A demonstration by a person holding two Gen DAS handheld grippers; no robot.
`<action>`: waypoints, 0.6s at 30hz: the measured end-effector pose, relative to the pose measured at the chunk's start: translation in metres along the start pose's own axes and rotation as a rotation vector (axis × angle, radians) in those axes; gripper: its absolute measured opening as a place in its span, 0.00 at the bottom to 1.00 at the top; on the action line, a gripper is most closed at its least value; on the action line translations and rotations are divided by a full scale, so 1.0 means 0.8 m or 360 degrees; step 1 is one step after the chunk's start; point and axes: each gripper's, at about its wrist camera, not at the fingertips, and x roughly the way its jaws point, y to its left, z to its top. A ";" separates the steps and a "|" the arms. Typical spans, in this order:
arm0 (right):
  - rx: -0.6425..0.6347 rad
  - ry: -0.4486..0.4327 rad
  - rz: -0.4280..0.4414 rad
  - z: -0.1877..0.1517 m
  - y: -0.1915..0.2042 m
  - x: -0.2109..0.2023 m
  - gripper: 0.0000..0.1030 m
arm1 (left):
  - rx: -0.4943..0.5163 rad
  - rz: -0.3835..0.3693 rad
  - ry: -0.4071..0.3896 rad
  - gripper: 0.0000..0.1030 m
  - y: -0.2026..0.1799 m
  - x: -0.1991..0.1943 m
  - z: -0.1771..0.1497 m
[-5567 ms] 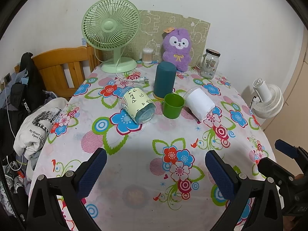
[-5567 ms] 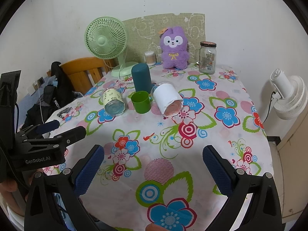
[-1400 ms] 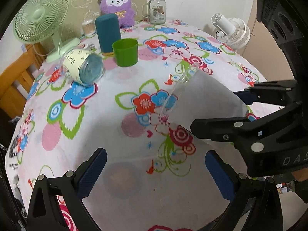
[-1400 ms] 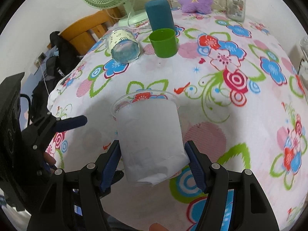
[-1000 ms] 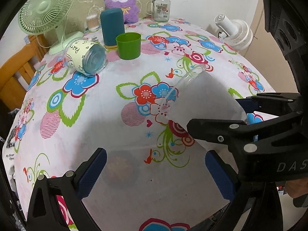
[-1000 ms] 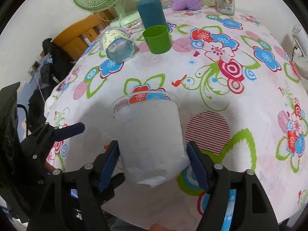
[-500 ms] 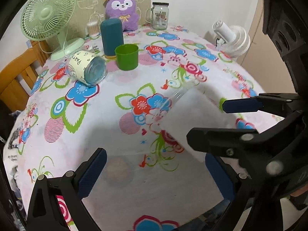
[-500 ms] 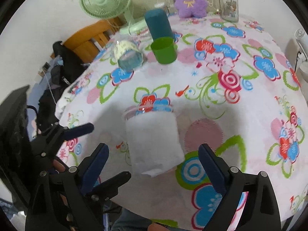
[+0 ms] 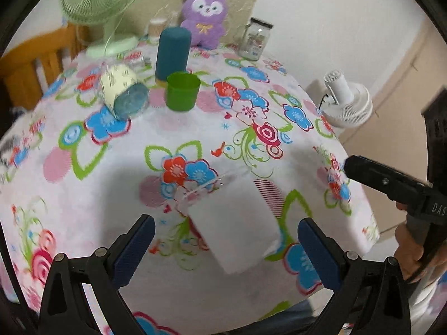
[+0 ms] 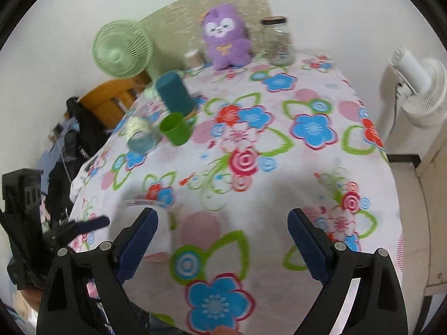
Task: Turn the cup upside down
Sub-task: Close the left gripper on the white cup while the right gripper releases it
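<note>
The clear plastic cup with a white paper sleeve [image 9: 234, 223] stands mouth-down on the floral tablecloth [image 9: 83, 195] near the front edge. It sits between the fingers of my left gripper [image 9: 223, 248], which is open and apart from it. In the right wrist view the cup [image 10: 164, 231] shows partly behind the left finger of my right gripper [image 10: 223, 231], which is open, empty and off to the cup's right. The right gripper's body [image 9: 391, 184] shows at the right of the left wrist view.
A green cup [image 9: 183, 92] stands upright mid-table, with a teal cylinder [image 9: 171, 51] behind it and a lying jar [image 9: 124, 95] to its left. A green fan [image 9: 100, 5], purple plush [image 9: 205, 16] and glass jar [image 9: 255, 39] line the back. A white fan [image 9: 346, 103] stands off the right edge.
My right gripper has opened, let go of the cup and drawn away to the right. The cup now stands alone mouth-down. My left gripper has swung to face it.
</note>
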 end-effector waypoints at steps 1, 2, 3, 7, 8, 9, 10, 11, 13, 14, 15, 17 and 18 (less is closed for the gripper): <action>0.0022 0.0003 0.0003 -0.001 -0.007 0.002 0.93 | -0.0060 -0.0015 0.0016 1.00 0.001 0.005 0.001; 0.0040 0.0006 0.0006 -0.002 -0.012 0.003 0.93 | -0.0092 -0.0024 0.0036 1.00 0.001 0.008 0.000; 0.0065 0.0012 0.0014 -0.003 -0.020 0.006 0.93 | -0.0136 -0.0043 0.0062 1.00 0.000 0.014 0.000; 0.0120 0.0038 0.0036 -0.009 -0.039 0.018 0.93 | -0.0238 -0.0031 0.0123 1.00 -0.007 0.029 0.002; 0.0128 0.0042 0.0041 -0.010 -0.043 0.019 0.93 | -0.0261 -0.0016 0.0129 1.00 -0.008 0.033 0.002; 0.0136 0.0046 0.0047 -0.010 -0.046 0.021 0.93 | -0.0280 0.0005 0.0133 1.00 -0.009 0.036 0.002; 0.0141 0.0048 0.0050 -0.011 -0.047 0.023 0.93 | -0.0295 0.0026 0.0138 1.00 -0.010 0.039 0.003; 0.0148 0.0051 0.0052 -0.011 -0.051 0.024 0.93 | -0.0313 0.0042 0.0146 1.00 -0.010 0.043 0.004; 0.0157 0.0052 0.0053 -0.011 -0.054 0.026 0.93 | -0.0344 0.0049 0.0169 1.00 -0.007 0.050 0.005; 0.0160 0.0051 0.0058 -0.011 -0.055 0.027 0.93 | -0.0348 0.0063 0.0188 1.00 -0.007 0.054 0.006; 0.0161 0.0049 0.0061 -0.011 -0.056 0.027 0.93 | -0.0345 0.0077 0.0198 1.00 -0.007 0.057 0.006; 0.0162 0.0042 0.0066 -0.011 -0.058 0.026 0.93 | -0.0342 0.0117 0.0219 1.00 -0.006 0.063 0.007; 0.0161 0.0038 0.0068 -0.012 -0.059 0.025 0.93 | -0.0344 0.0127 0.0231 1.00 -0.005 0.065 0.007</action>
